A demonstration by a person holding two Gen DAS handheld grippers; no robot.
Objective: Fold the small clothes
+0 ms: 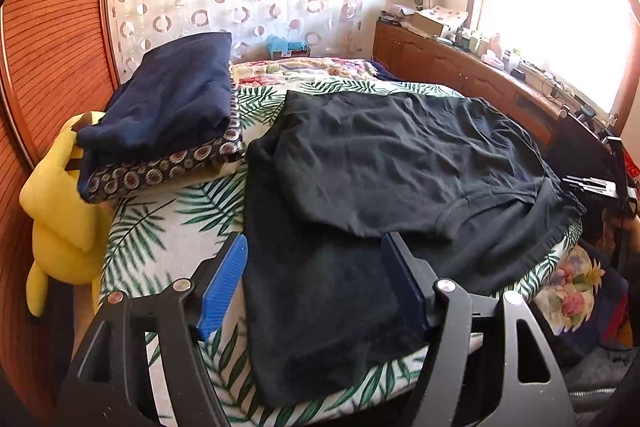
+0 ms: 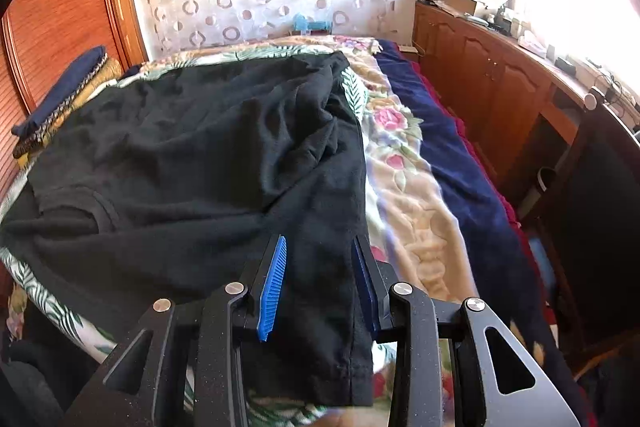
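A black T-shirt [image 1: 400, 163] lies spread on the leaf-print sheet [image 1: 160, 227], its collar [image 1: 480, 207] toward the near edge of the bed. One layer is folded over on top of the rest. My left gripper [image 1: 315, 241] hovers open over the shirt's near left part, its blue pads wide apart with nothing between them. In the right wrist view the same shirt [image 2: 200, 147] fills the left half. My right gripper [image 2: 319, 241] stands partly open above the shirt's right edge and sleeve. The cloth lies under the gap, and the pads are not pressing on it.
A folded navy garment [image 1: 172, 99] rests on a patterned one [image 1: 160, 175] at the bed's far left, beside a yellow plush toy [image 1: 60, 211]. A floral blanket [image 2: 408, 195] and a navy blanket [image 2: 460, 155] lie to the right. A cluttered wooden cabinet [image 2: 500, 75] runs under the window.
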